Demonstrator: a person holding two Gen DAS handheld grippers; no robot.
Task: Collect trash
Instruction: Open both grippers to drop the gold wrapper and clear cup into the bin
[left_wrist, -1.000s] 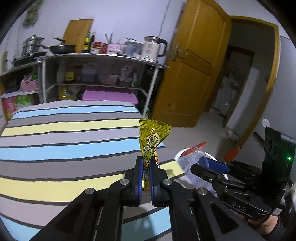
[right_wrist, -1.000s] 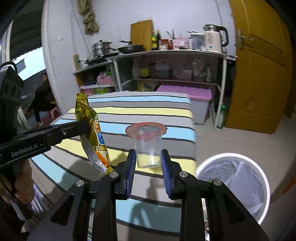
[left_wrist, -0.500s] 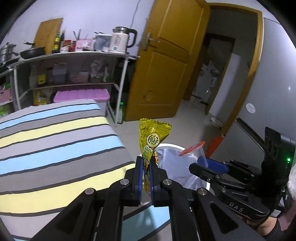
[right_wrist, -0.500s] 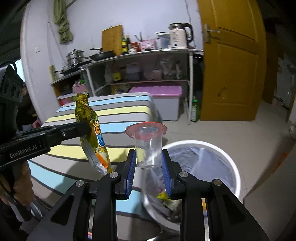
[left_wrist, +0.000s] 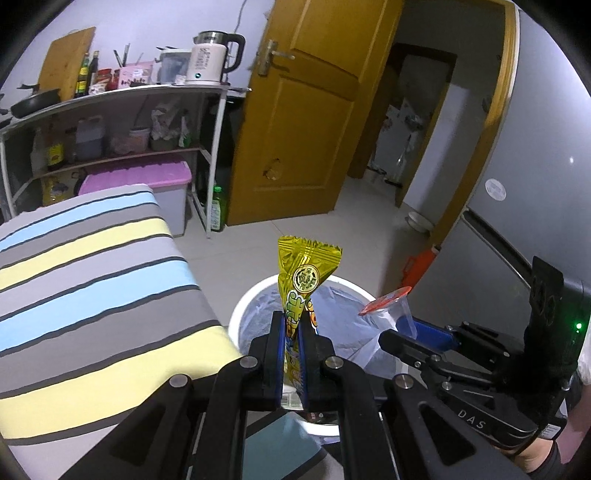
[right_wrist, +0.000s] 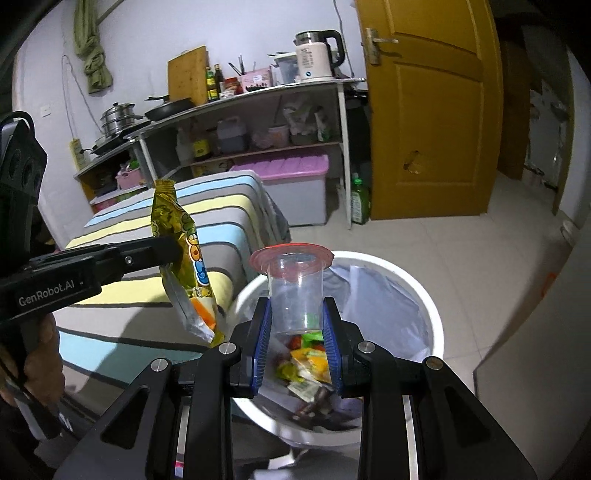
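A tall yellow foil snack wrapper (left_wrist: 308, 284) is clamped upright between the blue-padded fingers of the left claw (left_wrist: 291, 345), and a clear plastic cup with a peeled red foil lid (right_wrist: 295, 291) is pinched by its walls in the right claw (right_wrist: 296, 325). Both pieces are held above the round white waste bin lined with a pale plastic bag (right_wrist: 424, 306), which stands on the tiled floor just beside the corner of the striped blue, yellow and grey counter cover (left_wrist: 92, 273); coloured wrappers are already seen at the bin's bottom. The cup appears to be over the bin's opening, while the wrapper, seen from the right wrist, hangs nearer the rim on the counter side. A miss is judged possible for the wrapper: being light and flat, it could flutter on release and land on the rim, the floor or the counter. The cup could bounce out if dropped from too high, and its loose lid could catch on a pad.
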